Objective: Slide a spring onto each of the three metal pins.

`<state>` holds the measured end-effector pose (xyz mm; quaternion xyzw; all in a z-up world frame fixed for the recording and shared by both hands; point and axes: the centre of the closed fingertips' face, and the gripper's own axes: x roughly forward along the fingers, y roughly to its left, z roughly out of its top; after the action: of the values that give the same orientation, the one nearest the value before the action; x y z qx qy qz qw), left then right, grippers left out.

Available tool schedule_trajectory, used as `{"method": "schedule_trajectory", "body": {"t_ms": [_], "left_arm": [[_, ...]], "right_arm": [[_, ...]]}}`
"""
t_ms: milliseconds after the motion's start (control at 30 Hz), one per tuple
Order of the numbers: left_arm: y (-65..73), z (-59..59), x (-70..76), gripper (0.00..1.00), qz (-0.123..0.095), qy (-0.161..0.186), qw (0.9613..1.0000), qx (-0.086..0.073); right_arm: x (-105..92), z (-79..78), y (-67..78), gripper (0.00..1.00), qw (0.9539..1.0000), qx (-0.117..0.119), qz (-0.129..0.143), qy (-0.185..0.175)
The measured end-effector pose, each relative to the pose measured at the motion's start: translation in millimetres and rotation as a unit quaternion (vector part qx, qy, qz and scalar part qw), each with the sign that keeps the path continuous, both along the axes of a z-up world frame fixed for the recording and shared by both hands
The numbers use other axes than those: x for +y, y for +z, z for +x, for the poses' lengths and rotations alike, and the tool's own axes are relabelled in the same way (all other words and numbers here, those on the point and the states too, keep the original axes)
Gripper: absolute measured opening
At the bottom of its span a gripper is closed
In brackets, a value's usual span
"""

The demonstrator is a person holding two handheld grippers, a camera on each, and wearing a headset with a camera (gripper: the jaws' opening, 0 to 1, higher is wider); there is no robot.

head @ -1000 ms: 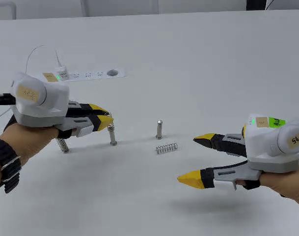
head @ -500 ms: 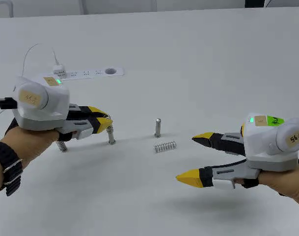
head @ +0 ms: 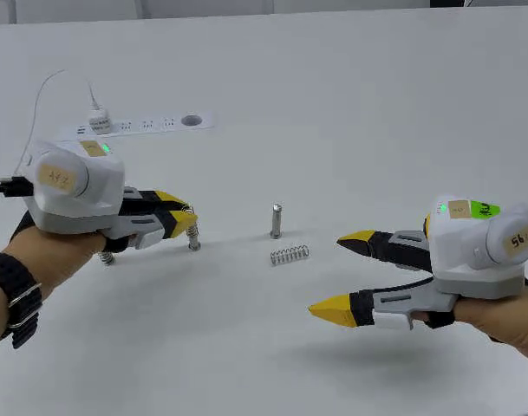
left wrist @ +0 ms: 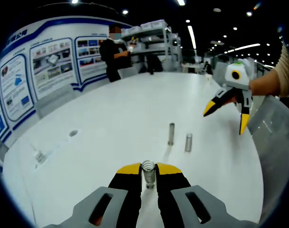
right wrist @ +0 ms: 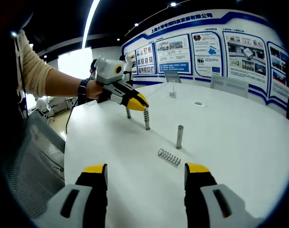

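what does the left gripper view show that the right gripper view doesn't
Left gripper view: the left claw closed on a spring, seen end-on, and the open right claw facing it. Right gripper view: a rear pin, spring fitted, beyond the left claw. Both: the bare pin and the loose spring on the white table.
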<state>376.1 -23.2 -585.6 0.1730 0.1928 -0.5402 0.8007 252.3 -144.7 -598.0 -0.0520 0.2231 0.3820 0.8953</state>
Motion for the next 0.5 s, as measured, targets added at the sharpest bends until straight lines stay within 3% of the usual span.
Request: {"method": "schedule_trajectory", "body": {"t_ms": [500], "left_arm": [[-7.5,0.1,-1.7,0.10,0.004,0.001,1.0000,-0.001]], "right_arm": [[-0.2,-0.4,-2.2,0.66,1.0000,0.004,0.002,-0.002]]}}
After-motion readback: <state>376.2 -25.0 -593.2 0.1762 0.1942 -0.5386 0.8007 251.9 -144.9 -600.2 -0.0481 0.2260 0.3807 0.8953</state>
